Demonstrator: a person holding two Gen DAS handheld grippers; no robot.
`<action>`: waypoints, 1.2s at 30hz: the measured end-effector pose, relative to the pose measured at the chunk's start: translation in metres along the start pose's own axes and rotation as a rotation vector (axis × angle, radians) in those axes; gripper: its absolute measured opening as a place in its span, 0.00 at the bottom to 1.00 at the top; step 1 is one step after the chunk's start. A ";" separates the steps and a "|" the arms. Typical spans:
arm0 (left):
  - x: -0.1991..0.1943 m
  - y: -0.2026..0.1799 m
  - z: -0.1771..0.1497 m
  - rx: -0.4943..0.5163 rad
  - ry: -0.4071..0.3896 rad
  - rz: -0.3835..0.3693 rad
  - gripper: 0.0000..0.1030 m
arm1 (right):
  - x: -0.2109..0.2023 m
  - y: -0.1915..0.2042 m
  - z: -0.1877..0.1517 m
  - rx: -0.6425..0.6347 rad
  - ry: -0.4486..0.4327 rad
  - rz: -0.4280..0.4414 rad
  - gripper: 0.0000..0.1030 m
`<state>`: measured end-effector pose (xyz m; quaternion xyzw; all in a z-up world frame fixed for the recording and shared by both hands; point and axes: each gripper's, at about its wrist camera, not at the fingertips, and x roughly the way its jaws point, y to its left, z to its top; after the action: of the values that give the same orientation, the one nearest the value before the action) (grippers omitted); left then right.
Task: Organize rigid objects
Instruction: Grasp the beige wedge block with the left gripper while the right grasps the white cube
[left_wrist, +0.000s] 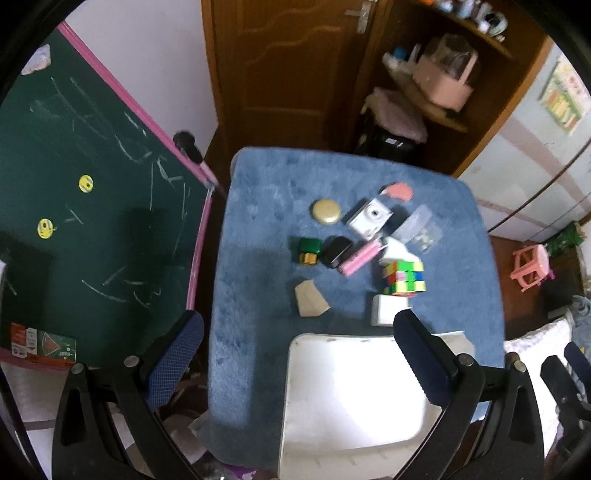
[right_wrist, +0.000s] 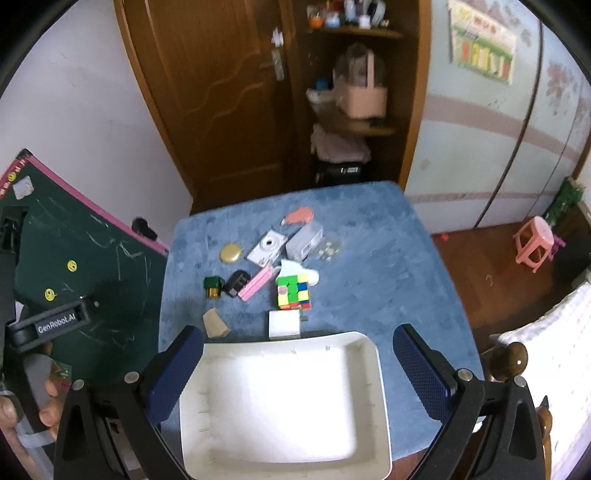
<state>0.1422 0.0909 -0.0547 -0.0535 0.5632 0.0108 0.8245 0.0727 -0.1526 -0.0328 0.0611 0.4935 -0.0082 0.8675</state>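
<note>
Eleven small objects (right_wrist: 293, 291) lie beyond one white tray (right_wrist: 380, 387); both tools (right_wrist: 299, 369) (left_wrist: 295, 354) gape, released.

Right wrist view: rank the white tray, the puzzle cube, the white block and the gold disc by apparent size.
1. white tray, by far, though it is also nearest the camera.
2. puzzle cube.
3. white block, close to the cube.
4. gold disc.

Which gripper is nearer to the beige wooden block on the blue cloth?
Left, probably. The wooden block lies between the left gripper fingers' line, just ahead. The right gripper hovers over the white tray; the block sits by its left finger.
</note>
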 end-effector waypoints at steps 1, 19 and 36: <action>0.008 -0.001 0.003 0.002 0.008 0.016 0.99 | 0.009 0.002 0.004 0.000 0.017 0.008 1.00; 0.215 0.017 0.010 -0.197 0.468 0.045 0.95 | 0.261 0.011 0.012 0.049 0.553 0.073 0.82; 0.261 0.021 0.003 -0.343 0.597 0.006 0.82 | 0.322 0.012 -0.010 0.134 0.718 0.070 0.62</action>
<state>0.2391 0.1013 -0.2976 -0.1907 0.7696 0.0918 0.6024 0.2300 -0.1243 -0.3124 0.1337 0.7627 0.0111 0.6327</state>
